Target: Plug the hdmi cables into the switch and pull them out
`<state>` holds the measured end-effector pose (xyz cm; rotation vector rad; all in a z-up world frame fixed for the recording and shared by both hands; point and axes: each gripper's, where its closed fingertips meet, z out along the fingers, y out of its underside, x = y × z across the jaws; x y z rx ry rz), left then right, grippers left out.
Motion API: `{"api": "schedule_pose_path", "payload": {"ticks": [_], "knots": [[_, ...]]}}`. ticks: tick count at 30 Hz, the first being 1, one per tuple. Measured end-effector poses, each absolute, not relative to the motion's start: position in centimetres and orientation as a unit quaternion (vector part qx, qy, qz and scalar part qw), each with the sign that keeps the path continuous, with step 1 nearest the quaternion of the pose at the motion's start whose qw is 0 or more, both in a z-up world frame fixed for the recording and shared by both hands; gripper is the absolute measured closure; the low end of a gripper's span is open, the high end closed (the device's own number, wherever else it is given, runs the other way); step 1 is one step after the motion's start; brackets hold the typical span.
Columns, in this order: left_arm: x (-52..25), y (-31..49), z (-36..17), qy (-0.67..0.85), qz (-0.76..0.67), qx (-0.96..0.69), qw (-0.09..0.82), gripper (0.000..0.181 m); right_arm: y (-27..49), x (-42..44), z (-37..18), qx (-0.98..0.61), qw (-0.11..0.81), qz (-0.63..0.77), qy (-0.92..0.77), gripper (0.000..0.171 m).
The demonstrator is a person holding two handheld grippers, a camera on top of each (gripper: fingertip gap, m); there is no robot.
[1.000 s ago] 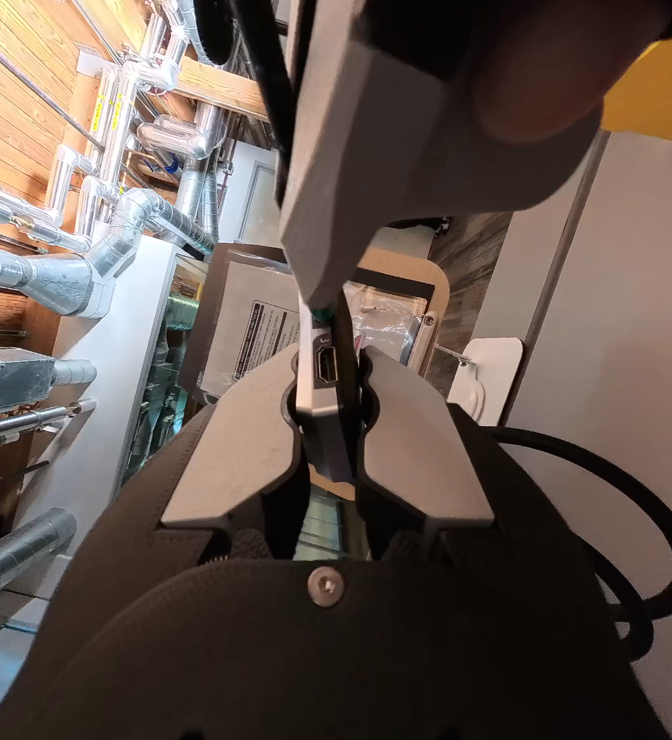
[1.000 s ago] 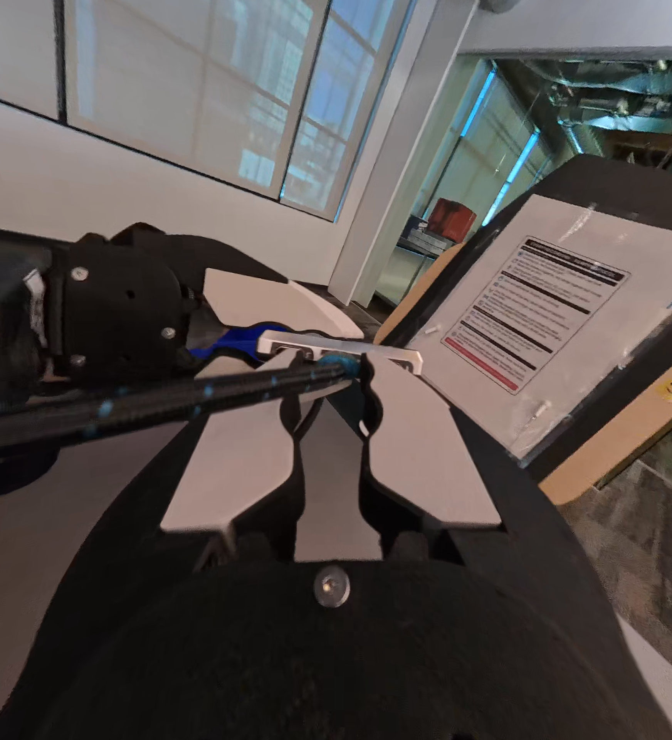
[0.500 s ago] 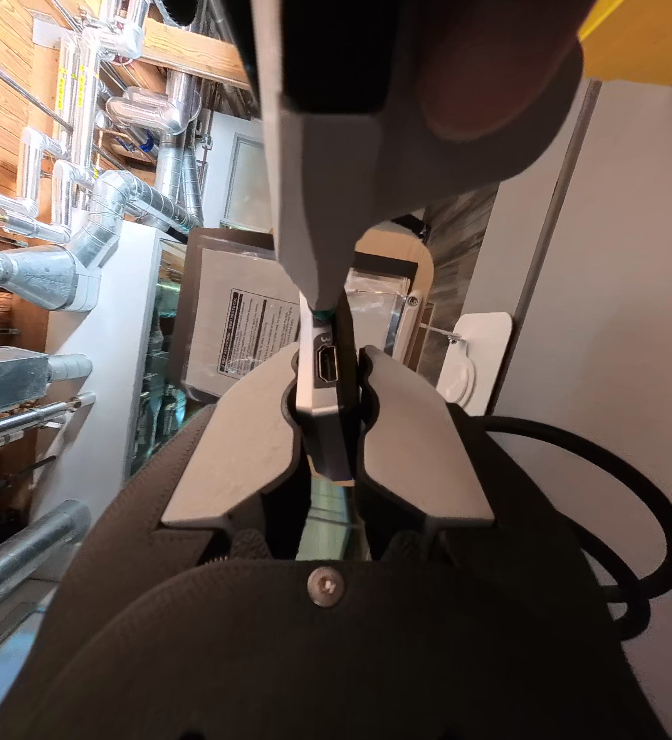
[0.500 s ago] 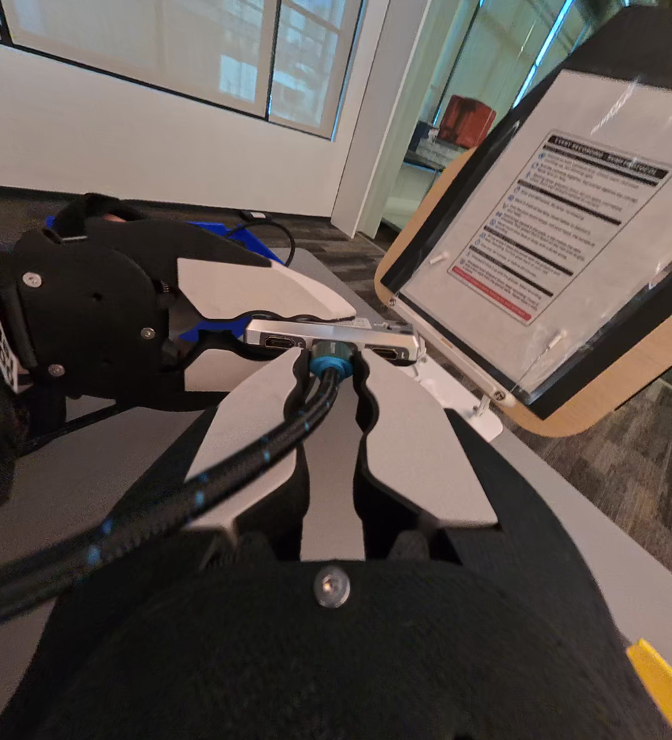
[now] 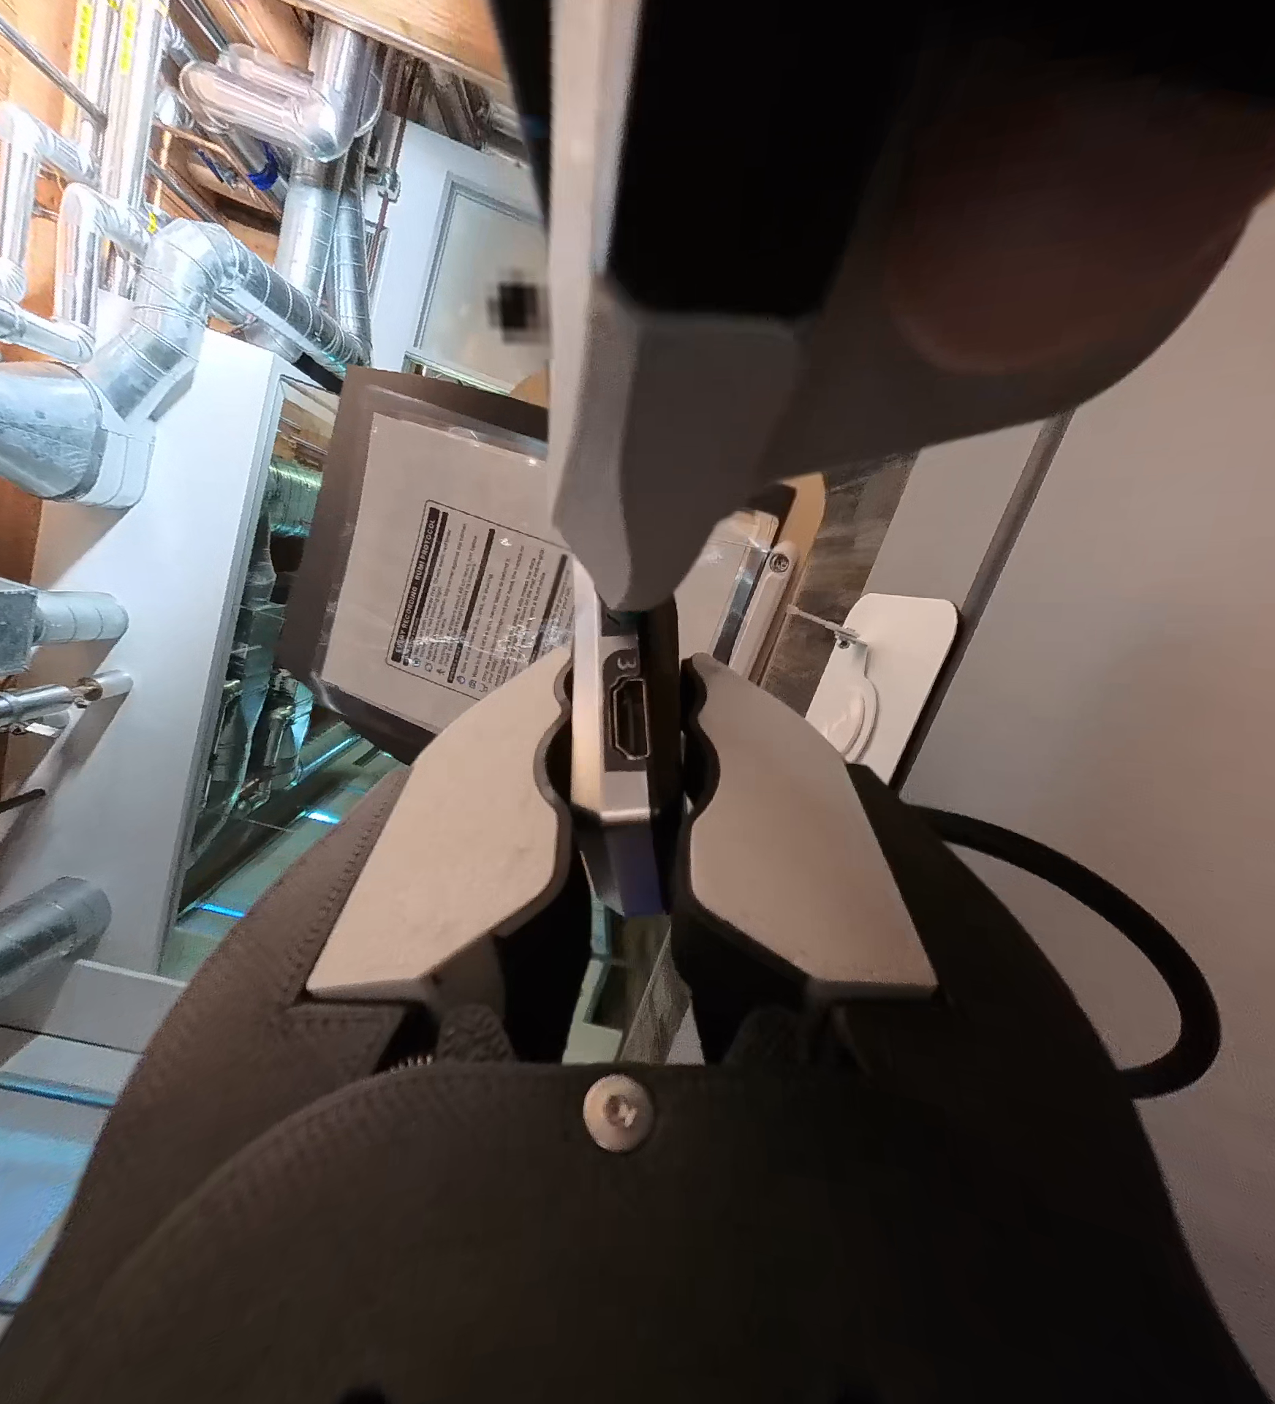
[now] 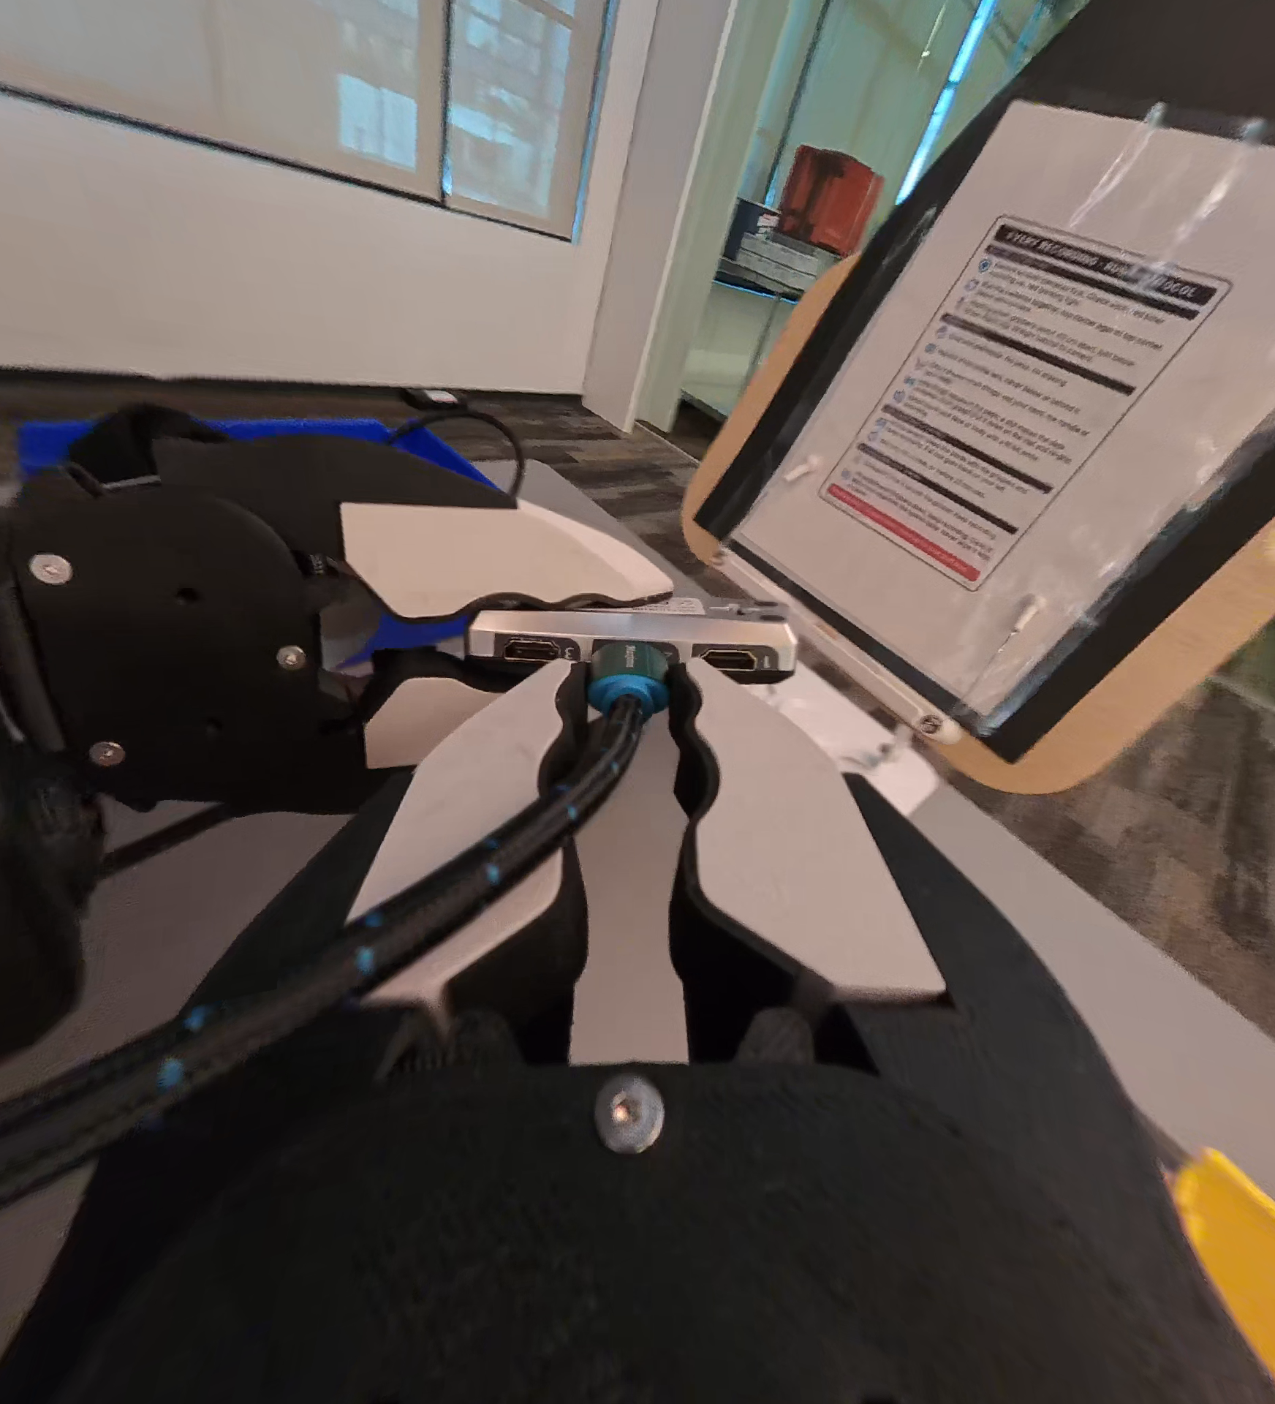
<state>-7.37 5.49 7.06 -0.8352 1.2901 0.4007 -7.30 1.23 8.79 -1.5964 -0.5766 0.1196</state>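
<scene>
Over grey table (image 6: 1075, 950): slim silver switch (image 6: 741, 634), three ports.

switch (image 6: 631, 637) – brushed silver metal | cable (image 6: 467, 874) – black braided cloth | tongs (image 6: 623, 684) – matt plastic

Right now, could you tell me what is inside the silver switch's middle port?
The braided black cable's teal plug sits in the silver switch; its metal tip is hidden inside.

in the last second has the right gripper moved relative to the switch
Yes. In the right wrist view the right gripper swung round to face the switch ports head-on; the cable plug sits at the middle port.
</scene>
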Motion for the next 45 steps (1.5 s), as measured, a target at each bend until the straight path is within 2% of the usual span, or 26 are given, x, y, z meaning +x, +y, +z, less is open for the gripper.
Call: {"api": "schedule_pose_path", "payload": {"ticks": [6, 13, 17, 21, 24, 27, 29, 31, 37, 45], "knots": [[-7.1, 5.0, 7.3, 0.580, 0.165, -0.374, 0.704, 0.160, 0.9, -6.8, 9.1, -0.703, 0.653, 0.139, -0.245, 0.149], [-7.3, 5.6, 7.0, 0.574, 0.176, -0.394, 0.696, 0.159, 1.3, -7.0, 8.8, -0.704, 0.664, 0.032, -0.250, 0.149], [-7.2, 5.6, 6.9, 0.576, 0.180, -0.392, 0.694, 0.159, 1.4, -7.0, 8.7, -0.709, 0.661, 0.036, -0.243, 0.149], [-7.2, 5.4, 7.2, 0.575, 0.185, -0.388, 0.696, 0.159, 1.2, -6.8, 8.9, -0.711, 0.654, 0.131, -0.223, 0.150], [-7.3, 5.9, 6.8, 0.575, 0.187, -0.400, 0.689, 0.160, 1.3, -6.7, 8.7, -0.712, 0.657, 0.087, -0.232, 0.149], [-10.6, 10.6, 5.2, 0.560, 0.233, -0.480, 0.633, 0.159, -0.3, -4.8, 12.1, -0.673, 0.706, -0.001, -0.221, 0.149], [-11.8, 11.5, 5.8, 0.560, 0.191, -0.487, 0.642, 0.159, -1.8, -4.0, 13.9, -0.660, 0.719, 0.023, -0.218, 0.149], [-12.5, 11.1, 7.5, 0.539, 0.156, -0.493, 0.665, 0.159, -2.3, -2.9, 13.8, -0.679, 0.695, 0.038, -0.234, 0.149], [-12.2, 8.6, 9.7, 0.534, 0.089, -0.478, 0.692, 0.159, -3.9, 9.5, 11.8, -0.779, 0.606, -0.071, -0.144, 0.149], [-11.2, 8.1, 8.2, 0.567, 0.059, -0.493, 0.657, 0.160, -15.4, 25.0, 11.0, -0.818, 0.519, -0.236, 0.069, 0.149]]}}
